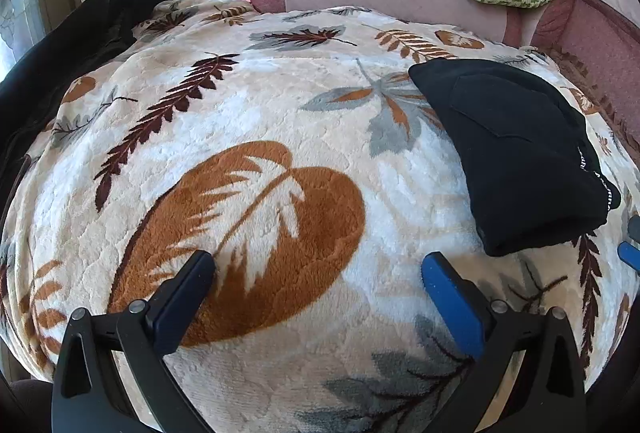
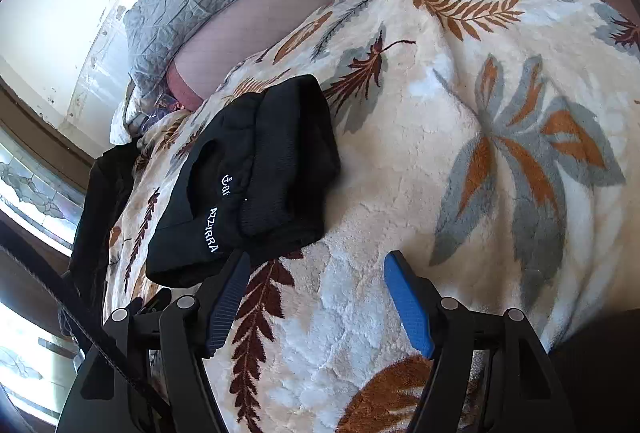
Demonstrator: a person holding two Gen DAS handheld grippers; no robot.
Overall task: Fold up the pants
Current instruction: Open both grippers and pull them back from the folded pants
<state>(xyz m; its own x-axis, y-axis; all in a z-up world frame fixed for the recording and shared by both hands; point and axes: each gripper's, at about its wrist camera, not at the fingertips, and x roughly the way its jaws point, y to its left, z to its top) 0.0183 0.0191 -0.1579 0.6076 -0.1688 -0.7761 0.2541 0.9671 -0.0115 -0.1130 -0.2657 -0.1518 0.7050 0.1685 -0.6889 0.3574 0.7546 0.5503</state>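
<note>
Black knit pants (image 1: 516, 153) lie folded, compact, on plush leaf-print blanket (image 1: 280, 105); both claws gape empty.

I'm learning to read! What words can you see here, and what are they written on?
"AZURRA": white stitched letters on the folded black fabric pants, lying on the fluffy cream leaf-patterned blanket.
A smaller white mark above that word: too small to read.
White letters on the pants' edge in the left wrist view: cut off, unreadable.

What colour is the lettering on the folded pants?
White, on the black folded pants; it shows best in the right wrist view.
</note>
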